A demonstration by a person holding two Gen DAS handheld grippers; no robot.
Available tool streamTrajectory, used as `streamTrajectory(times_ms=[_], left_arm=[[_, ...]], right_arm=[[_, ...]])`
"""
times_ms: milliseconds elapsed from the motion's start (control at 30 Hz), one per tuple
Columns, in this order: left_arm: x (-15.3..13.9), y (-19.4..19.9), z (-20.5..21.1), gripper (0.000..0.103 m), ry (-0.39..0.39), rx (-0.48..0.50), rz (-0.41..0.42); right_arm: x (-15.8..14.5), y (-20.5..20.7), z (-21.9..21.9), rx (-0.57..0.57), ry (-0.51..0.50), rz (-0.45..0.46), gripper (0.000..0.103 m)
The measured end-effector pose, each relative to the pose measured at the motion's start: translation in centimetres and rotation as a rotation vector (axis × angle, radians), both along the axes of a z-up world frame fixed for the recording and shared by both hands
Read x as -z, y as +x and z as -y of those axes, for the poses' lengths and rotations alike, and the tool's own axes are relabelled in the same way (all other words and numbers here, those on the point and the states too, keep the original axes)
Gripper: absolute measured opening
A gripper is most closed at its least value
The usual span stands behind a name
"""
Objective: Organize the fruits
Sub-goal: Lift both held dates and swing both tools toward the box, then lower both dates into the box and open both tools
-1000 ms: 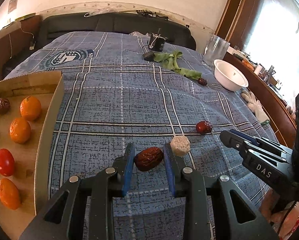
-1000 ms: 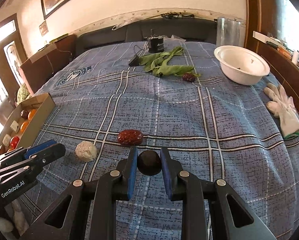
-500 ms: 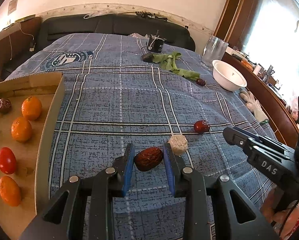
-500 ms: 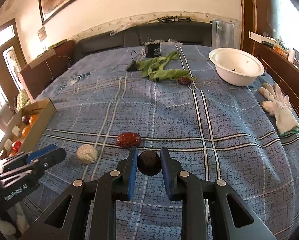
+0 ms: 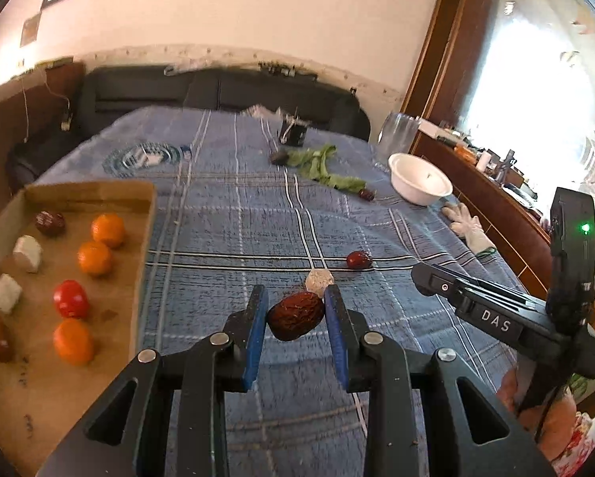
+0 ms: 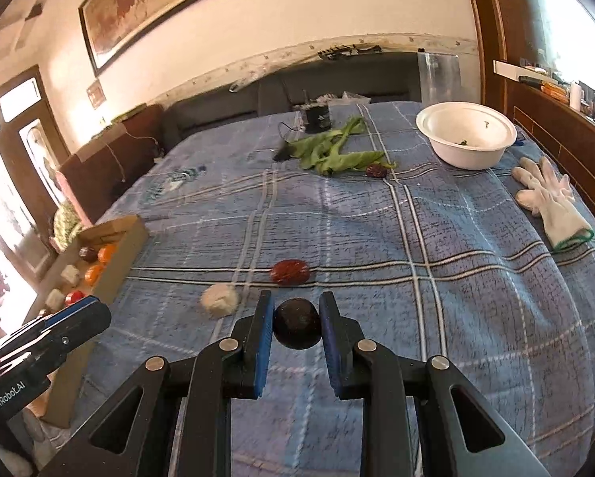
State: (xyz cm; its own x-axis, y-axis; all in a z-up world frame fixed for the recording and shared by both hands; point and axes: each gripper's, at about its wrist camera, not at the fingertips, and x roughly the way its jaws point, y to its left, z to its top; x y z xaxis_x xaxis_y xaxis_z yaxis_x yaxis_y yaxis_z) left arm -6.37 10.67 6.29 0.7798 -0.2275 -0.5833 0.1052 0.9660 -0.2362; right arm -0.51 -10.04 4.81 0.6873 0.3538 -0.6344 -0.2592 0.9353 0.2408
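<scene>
My left gripper (image 5: 295, 316) is shut on a wrinkled brown-red date (image 5: 295, 317), held above the blue plaid bedspread. My right gripper (image 6: 296, 328) is shut on a dark round fruit (image 6: 296, 328). A cardboard tray (image 5: 138, 246) at the left holds oranges (image 5: 107, 230), a red tomato (image 5: 70, 299), white lumps (image 5: 27, 253) and a dark date (image 5: 49, 223); it also shows in the right wrist view (image 6: 126, 246). On the bedspread lie a red date (image 6: 289, 272), a white lump (image 6: 219, 299) and a far date (image 6: 377, 171).
A white bowl (image 6: 466, 135) stands at the far right, beside green leaves (image 6: 333, 153) and a black device (image 6: 317, 117). White gloves (image 6: 548, 198) lie near the right edge. A dark headboard closes the far end. A wooden ledge runs along the right.
Both grippers have risen and tilted up with their fruit still held; more of the wall and picture shows. The left one has shifted toward the tray.
</scene>
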Motion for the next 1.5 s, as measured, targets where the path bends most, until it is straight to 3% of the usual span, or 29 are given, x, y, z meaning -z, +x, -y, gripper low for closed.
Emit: streamTrajectory(times_ms=[133, 400, 633, 833, 1133, 1333, 1500], left_arm=[[-0.7, -1.9, -0.4, 0.028, -0.003, 0.004, 0.023], [-1.2, -3.7, -0.8, 0.028, -0.024, 0.011, 0.036], [-1.2, -5.0, -1.9, 0.028, -0.029, -0.018, 0.025], [-0.8, -5.8, -5.2, 0.028, -0.026, -0.111, -0.009], [-0.7, -7.7, -12.9, 0.028, -0.058, -0.295, -0.026], [-0.1, -9.2, -17.4, 0.028, -0.083, -0.390, -0.055], [1.0, -9.4, -19.5, 0.028, -0.059, -0.449, -0.109]], right_arm=[[-1.6, -3.2, -0.2, -0.026, 0.040, 0.058, 0.025], [-4.5, -8.4, -1.2, -0.043, -0.013, 0.194, 0.025], [-4.7, -8.8, -1.3, -0.061, 0.000, 0.165, 0.025], [-4.3, -9.2, -3.0, -0.099, 0.019, 0.129, 0.026], [-4.8, -10.3, -10.1, -0.269, 0.029, 0.102, 0.026], [-4.0, -11.0, -17.3, -0.414, -0.013, 0.072, 0.026], [-2.5, -10.9, -22.0, -0.484, -0.061, 0.040, 0.026]])
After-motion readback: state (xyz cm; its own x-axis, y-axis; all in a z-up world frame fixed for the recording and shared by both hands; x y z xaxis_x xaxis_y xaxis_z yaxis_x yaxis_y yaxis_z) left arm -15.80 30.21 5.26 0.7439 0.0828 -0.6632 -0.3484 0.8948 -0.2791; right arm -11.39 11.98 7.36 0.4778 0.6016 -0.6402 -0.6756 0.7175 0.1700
